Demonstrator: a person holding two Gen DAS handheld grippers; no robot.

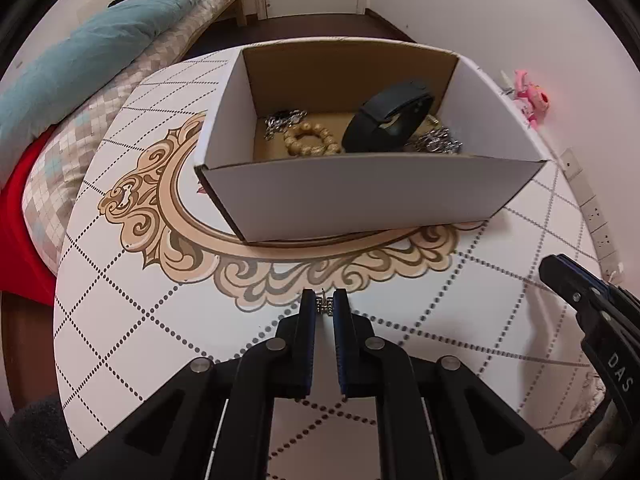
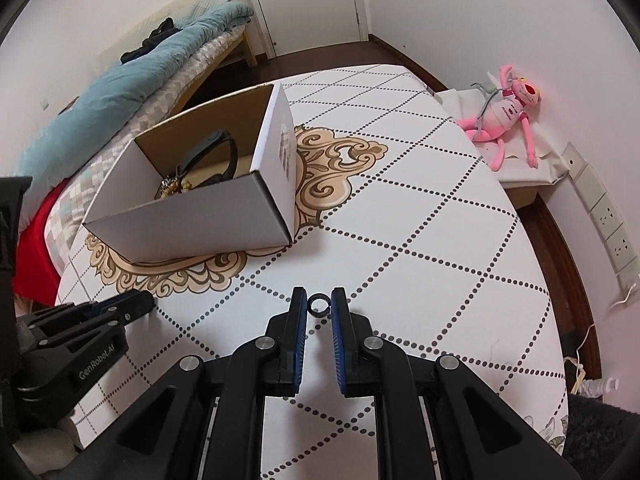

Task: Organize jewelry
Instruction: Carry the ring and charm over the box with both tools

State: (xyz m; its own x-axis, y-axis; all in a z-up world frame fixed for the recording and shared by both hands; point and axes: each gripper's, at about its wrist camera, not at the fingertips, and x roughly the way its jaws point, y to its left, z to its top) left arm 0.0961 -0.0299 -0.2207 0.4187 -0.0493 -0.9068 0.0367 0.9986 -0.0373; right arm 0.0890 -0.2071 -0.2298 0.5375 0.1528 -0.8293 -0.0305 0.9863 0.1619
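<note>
My left gripper [image 1: 324, 305] is shut on a small sparkly silver earring [image 1: 324, 305], held low over the table in front of the white cardboard box [image 1: 372, 200]. My right gripper [image 2: 319, 306] is shut on a dark ring [image 2: 319, 305] over the table, right of the box [image 2: 192, 220]. Inside the box lie a gold bead bracelet [image 1: 312, 142], a black wristband [image 1: 390, 120] and silver chain pieces [image 1: 284, 120]. The right gripper's tip also shows at the right edge of the left wrist view [image 1: 560, 276]; the left gripper shows at the left of the right wrist view [image 2: 132, 304].
The round table [image 2: 420, 240] has a white cloth with dotted diamonds and a tan ornament. A bed with a blue quilt [image 1: 100, 52] lies left of the table. A pink plush toy [image 2: 504, 112] lies on a side stand at the right. Wall sockets [image 2: 612, 224] are on the right wall.
</note>
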